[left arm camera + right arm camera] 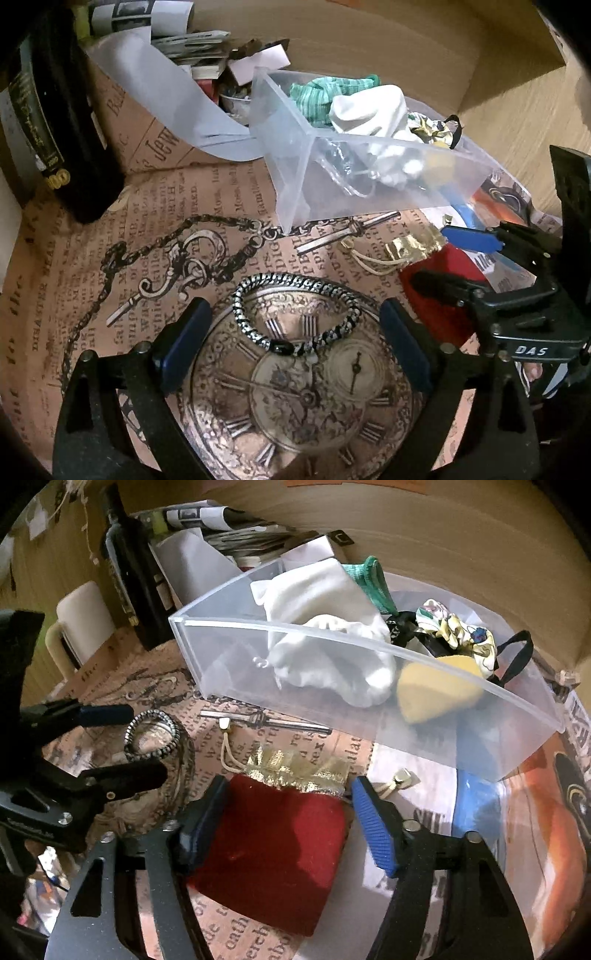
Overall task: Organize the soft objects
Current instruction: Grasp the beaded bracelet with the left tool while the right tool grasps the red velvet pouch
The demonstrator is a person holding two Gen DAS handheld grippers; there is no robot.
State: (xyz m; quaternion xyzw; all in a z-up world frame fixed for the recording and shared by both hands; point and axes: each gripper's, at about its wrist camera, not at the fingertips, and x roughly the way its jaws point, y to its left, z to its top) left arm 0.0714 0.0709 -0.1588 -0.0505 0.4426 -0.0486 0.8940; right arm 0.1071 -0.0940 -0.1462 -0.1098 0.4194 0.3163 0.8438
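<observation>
Red pouch point(273, 853): a velvet drawstring bag with a gold-trimmed mouth, lying flat on the printed paper of the worktop point(236, 934), between the pads of the right claw point(291, 827), its mouth pointing away from the claw.
Right claw: spread, one pad touching or just beside the pouch's left edge, the other standing a little clear on the right; nothing pinched yet.
Braided band point(299, 314): a black-and-silver loop lying on the printed clock face, between and just ahead of the left claw point(291, 347), which is spread and empty.
Clear bin point(369, 701): ahead of both claws, already holding a white cloth point(325, 646), a yellow sponge point(436, 690) and a floral scrunchie point(458, 635).
Doing it well: probably close on the pouch's full body, not the loose gold frill or cords, so it lifts without sagging; clear the bin's near wall before letting go.
Right view only: sponge, how the pads sit about the pouch.
Left view only: the band's black clasp; pouch mostly hidden behind the right claw.
</observation>
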